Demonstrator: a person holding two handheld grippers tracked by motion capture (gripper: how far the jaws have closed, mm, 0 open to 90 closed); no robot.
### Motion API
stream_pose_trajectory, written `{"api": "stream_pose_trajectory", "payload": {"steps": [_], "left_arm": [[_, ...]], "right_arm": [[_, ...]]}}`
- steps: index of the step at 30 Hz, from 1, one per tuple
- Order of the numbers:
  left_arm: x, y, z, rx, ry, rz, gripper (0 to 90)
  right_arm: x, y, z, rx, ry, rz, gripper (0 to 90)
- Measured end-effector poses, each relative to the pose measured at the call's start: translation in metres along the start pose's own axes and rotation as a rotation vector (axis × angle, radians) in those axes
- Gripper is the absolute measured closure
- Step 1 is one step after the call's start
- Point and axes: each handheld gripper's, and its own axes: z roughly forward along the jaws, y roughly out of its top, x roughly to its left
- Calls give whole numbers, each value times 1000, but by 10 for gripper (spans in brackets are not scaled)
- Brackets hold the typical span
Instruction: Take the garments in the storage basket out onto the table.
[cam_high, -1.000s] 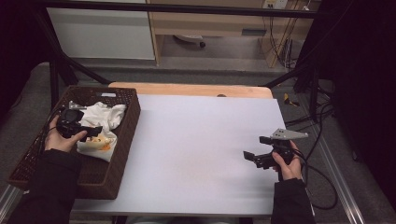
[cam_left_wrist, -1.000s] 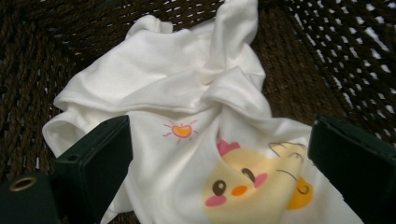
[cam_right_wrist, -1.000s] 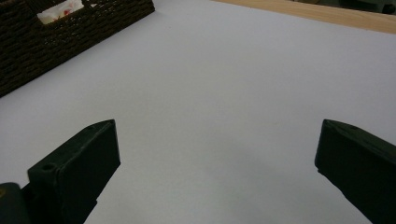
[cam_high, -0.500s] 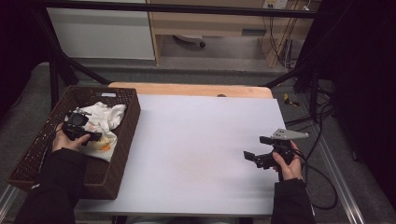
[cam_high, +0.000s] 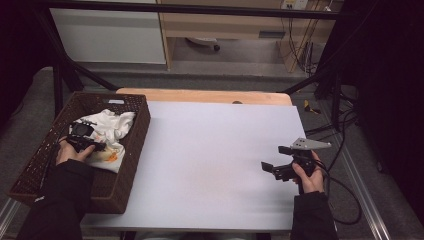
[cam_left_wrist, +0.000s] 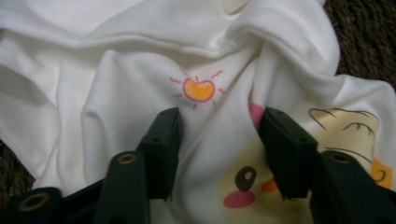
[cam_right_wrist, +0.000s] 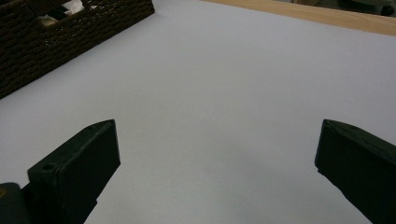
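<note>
We have our left fingers (cam_left_wrist: 217, 140) closing on the shirt (cam_left_wrist: 140, 88), not yet lifted from the basket (cam_high: 135, 150); right fingers (cam_right_wrist: 217, 172) released

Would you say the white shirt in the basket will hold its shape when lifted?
Probably not: the shirt lies in soft folds, so it will likely droop. The left gripper, just closing, bunches only a ridge, so the rest may drag along the basket.

Basket wall (cam_high: 142, 131) beside open tabletop (cam_high: 220, 150)

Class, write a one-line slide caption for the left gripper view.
Left hand-held gripper closing on a fold of the white cartoon-print garment lying in the wicker basket.
</note>
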Motion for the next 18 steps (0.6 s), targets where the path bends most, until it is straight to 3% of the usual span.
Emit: {"api": "stream_pose_trajectory", "payload": {"steps": [5,7,11,18], "left_arm": [[-3,1,-6,20,1,2,751],[-4,2,-8,30,-1,-2,785],[-7,2,-13,36,-13,-4,804],[-20,-1,-34,-5,-97,-5,810]], "right_arm": [[0,0,0,0,1,0,6],[0,0,0,1,1,0,6],[0,0,0,0,1,0,6],[0,0,-1,-2,2,2,6]]}}
